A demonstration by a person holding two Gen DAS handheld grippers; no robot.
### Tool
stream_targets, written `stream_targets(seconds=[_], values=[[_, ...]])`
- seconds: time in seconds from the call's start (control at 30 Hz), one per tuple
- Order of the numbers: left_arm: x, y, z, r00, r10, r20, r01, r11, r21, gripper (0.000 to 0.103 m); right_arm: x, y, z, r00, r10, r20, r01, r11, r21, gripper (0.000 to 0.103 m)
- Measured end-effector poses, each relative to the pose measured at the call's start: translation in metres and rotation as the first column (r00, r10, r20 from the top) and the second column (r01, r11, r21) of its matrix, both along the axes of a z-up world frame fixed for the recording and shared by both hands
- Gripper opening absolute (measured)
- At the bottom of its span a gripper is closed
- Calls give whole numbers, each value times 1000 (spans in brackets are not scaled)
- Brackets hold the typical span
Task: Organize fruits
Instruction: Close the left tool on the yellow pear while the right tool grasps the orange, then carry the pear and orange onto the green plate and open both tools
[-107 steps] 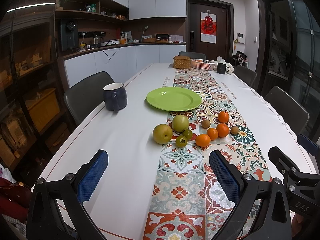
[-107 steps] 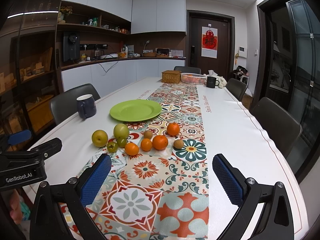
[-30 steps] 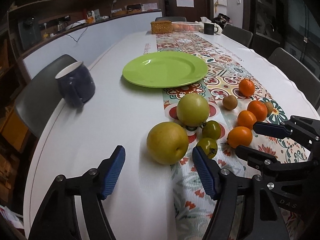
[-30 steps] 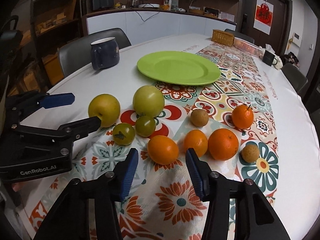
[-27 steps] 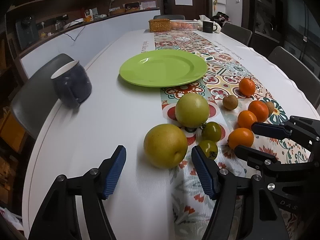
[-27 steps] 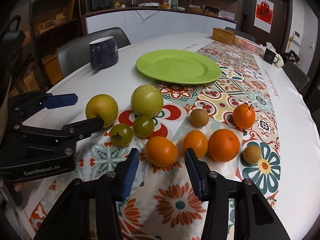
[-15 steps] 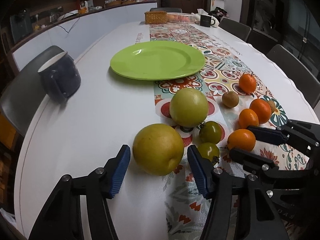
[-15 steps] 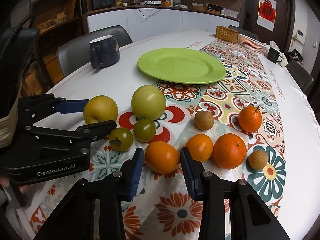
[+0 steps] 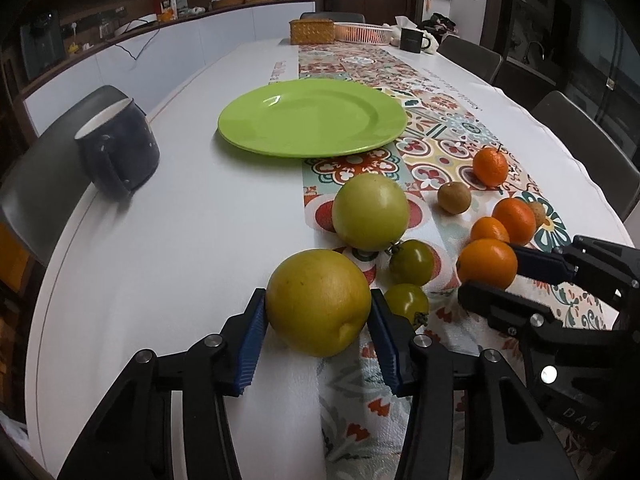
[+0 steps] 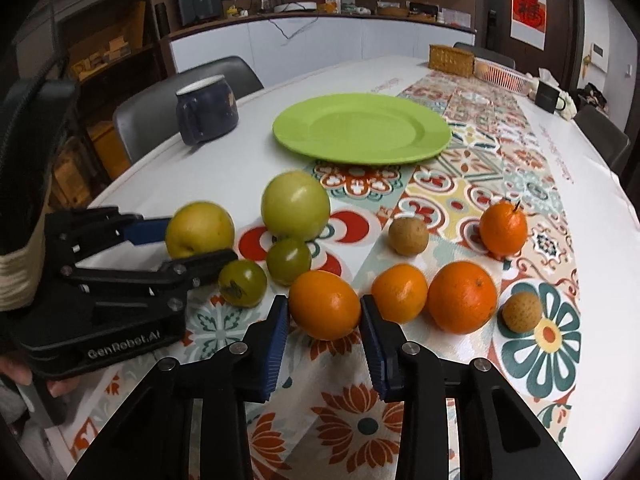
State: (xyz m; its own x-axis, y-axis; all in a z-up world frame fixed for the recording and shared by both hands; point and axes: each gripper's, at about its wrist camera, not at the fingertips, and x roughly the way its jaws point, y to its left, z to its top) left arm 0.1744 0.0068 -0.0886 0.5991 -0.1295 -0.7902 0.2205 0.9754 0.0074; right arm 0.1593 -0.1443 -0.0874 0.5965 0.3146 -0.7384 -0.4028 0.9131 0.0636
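My left gripper [image 9: 318,312] is shut on a yellow pear [image 9: 318,302] that rests on the white table at the runner's left edge. My right gripper [image 10: 324,312] is shut on an orange [image 10: 324,304] on the patterned runner; this orange also shows in the left wrist view [image 9: 487,263]. A green apple [image 9: 370,211] and two small green tomatoes [image 9: 412,262] lie just beyond the pear. Three more oranges [image 10: 462,297], a brown kiwi [image 10: 409,236] and a small tan fruit [image 10: 521,312] lie to the right. The empty green plate [image 9: 312,118] sits farther back.
A dark blue mug [image 9: 116,152] stands on the table at the left, near the edge. A wicker box [image 9: 311,31], a pink basket [image 9: 362,33] and a black cup [image 9: 413,39] sit at the far end. Chairs line both sides of the table.
Both grippers moved forward and down to the fruit and narrowed. The left pads now press the yellow pear and the right pads press the nearest orange.
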Motion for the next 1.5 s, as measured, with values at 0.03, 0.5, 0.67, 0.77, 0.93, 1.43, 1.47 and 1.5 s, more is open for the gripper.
stream_targets(seconds=[0.03,0.5,0.67,0.77,0.93,1.43,1.47,1.5], values=[[-1,0,3,1000,1,5,-1,1000,-4,49,-1,0,3,1000,-1,7,1,1000,3,37],[15,4,63,995,10,102,-5,999,-43,48,21,-6,57,991,-2,130,-4,999,50,37],[40,4,79,992,7,129,-1,999,-45,48,49,-4,76,988,8,156,-15,999,44,37],[60,6,85,991,4,133,3,999,-48,48,72,-3,85,987,11,158,-19,999,51,37],[90,7,83,991,6,132,-3,1000,-24,48,111,2,85,991,12,132,-17,999,37,37],[161,5,29,998,-9,-61,6,999,-49,48,199,12,28,994,7,-111,-8,1000,-7,37],[162,5,26,997,-11,-73,8,999,-52,48,201,12,25,993,5,-119,-6,1000,-7,37],[164,4,24,997,-14,-82,9,998,-54,49,203,12,22,992,4,-126,-5,1000,-8,37]])
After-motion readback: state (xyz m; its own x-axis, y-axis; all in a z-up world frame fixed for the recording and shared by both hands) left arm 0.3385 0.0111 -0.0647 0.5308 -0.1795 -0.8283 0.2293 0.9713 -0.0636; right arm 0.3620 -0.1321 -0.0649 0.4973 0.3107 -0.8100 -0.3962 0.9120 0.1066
